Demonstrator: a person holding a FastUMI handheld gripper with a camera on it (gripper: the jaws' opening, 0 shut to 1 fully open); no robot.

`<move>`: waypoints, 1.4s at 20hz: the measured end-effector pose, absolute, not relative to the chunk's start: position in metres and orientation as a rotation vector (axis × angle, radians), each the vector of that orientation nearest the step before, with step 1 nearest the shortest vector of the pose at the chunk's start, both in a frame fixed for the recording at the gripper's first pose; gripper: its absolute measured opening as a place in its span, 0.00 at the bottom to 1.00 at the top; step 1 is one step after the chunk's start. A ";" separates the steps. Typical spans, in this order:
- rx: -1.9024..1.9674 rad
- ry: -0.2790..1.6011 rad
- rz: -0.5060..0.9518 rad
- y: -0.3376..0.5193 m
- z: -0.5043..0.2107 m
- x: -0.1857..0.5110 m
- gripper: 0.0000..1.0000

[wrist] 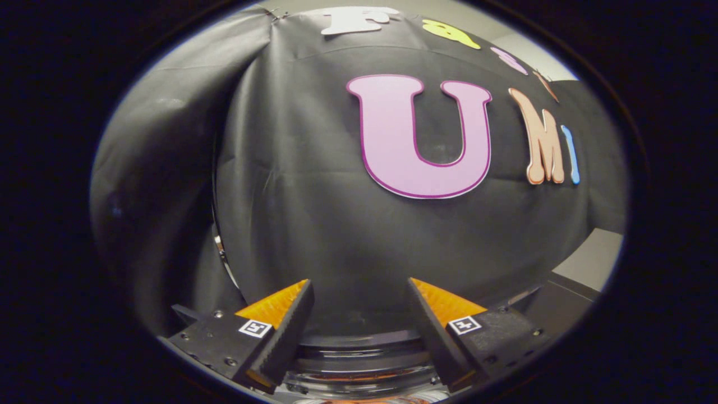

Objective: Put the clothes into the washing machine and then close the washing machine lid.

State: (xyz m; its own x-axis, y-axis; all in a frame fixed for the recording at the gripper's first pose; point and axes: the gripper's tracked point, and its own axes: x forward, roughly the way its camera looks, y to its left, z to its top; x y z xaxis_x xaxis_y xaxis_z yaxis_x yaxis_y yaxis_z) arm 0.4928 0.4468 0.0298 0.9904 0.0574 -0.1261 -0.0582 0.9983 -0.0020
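- The hand-held gripper (359, 292) was seen with its two fingers spread well apart, nothing caught between them; it was released, with empty space across the gap.
- Below and between the fingers, part of the washing machine (359, 359) was made out: a dark, round rim with glossy concentric rings, cut off by the fingers on both sides and by the lower limit of the view.
- A thin streak of orange-toned material (387, 399) was noticed at the very bottom, under the rim; whether this was the clothes could not be told, since only a sliver was visible.
- The washing machine lid could not be identified with certainty; whether it stood open or shut could not be told.
- Beyond the fingers, the black cloth wall (314, 213) of the booth was seen, hanging in folds to the left.
- To the right, beyond the fingers, a grey flat surface (589, 261) was partly seen, its nature unclear.
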 end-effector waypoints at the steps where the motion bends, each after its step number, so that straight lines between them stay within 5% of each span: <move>1: -0.012 0.112 0.065 0.447 0.032 0.488 0.98; 28: -0.018 0.069 0.099 0.431 0.033 0.399 0.98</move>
